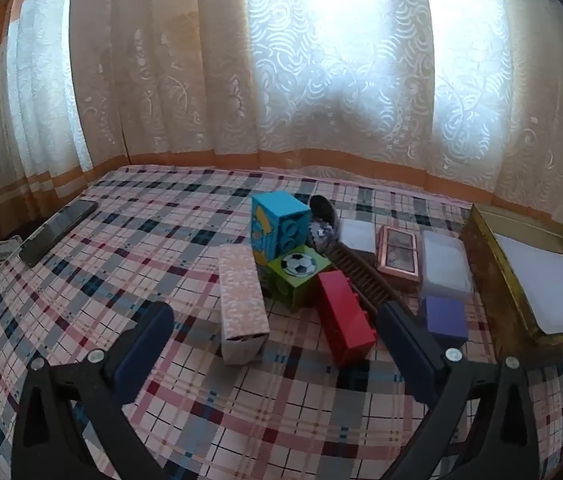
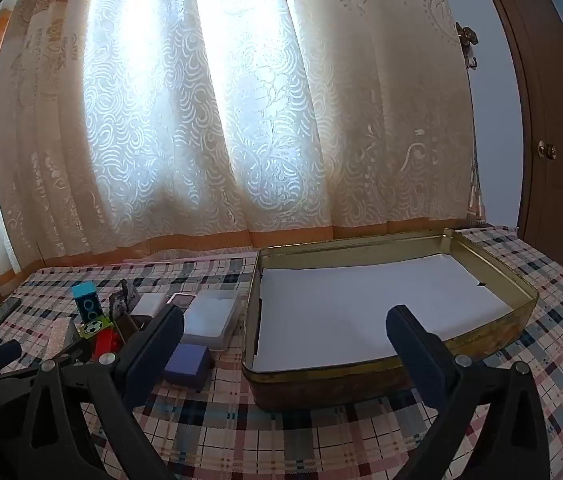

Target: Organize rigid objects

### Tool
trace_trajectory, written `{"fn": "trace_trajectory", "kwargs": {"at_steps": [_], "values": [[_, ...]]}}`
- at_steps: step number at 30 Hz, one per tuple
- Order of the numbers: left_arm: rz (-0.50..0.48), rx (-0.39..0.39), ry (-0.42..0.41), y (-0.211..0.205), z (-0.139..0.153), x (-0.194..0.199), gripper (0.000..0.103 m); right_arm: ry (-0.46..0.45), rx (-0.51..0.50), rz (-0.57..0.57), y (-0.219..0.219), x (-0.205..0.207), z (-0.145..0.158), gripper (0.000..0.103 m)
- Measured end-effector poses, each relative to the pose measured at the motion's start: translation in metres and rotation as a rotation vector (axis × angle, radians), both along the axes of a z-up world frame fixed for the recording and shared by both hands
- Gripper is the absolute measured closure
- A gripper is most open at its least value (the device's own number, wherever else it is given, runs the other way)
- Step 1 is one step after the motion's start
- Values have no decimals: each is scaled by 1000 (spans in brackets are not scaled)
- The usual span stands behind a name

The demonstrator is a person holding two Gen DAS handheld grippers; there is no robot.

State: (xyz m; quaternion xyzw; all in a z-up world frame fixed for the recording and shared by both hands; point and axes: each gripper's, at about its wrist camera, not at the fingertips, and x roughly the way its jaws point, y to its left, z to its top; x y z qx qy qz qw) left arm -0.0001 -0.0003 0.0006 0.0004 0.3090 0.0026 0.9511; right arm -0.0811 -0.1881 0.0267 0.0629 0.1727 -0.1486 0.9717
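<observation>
A pile of small objects lies mid-table: a pink patterned box (image 1: 241,304), a red brick (image 1: 343,316), a green football cube (image 1: 297,276), a blue cube (image 1: 279,224) leaning on it, a brown comb (image 1: 361,276), a purple box (image 1: 443,316), a clear plastic case (image 1: 445,266) and a pink framed case (image 1: 397,256). My left gripper (image 1: 277,320) stands open just before the pile, nothing between its fingers. A gold metal tin (image 2: 521,292) lined with white paper sits at the right. My right gripper (image 2: 285,320) hangs open in front of the tin's near left corner. The purple box (image 2: 187,362) lies left of the tin.
A dark phone (image 1: 57,232) lies at the table's far left. The checked tablecloth (image 1: 209,408) covers the table up to the lace curtains (image 1: 321,80) behind. A brown door (image 2: 553,140) stands at the far right. The left gripper's fingertip (image 2: 3,350) shows at the right view's left edge.
</observation>
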Motion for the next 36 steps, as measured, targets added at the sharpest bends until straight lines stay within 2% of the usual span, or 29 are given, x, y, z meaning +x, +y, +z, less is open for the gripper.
{"fn": "trace_trajectory", "kwargs": {"at_steps": [4,36], "values": [[-1,-35,-11,8,0,-2,0,0,-2,3,1,-1,1,1],[-6,10,-9,-4,3,0,0,-18,-33,12,4,-3,3,1]]}}
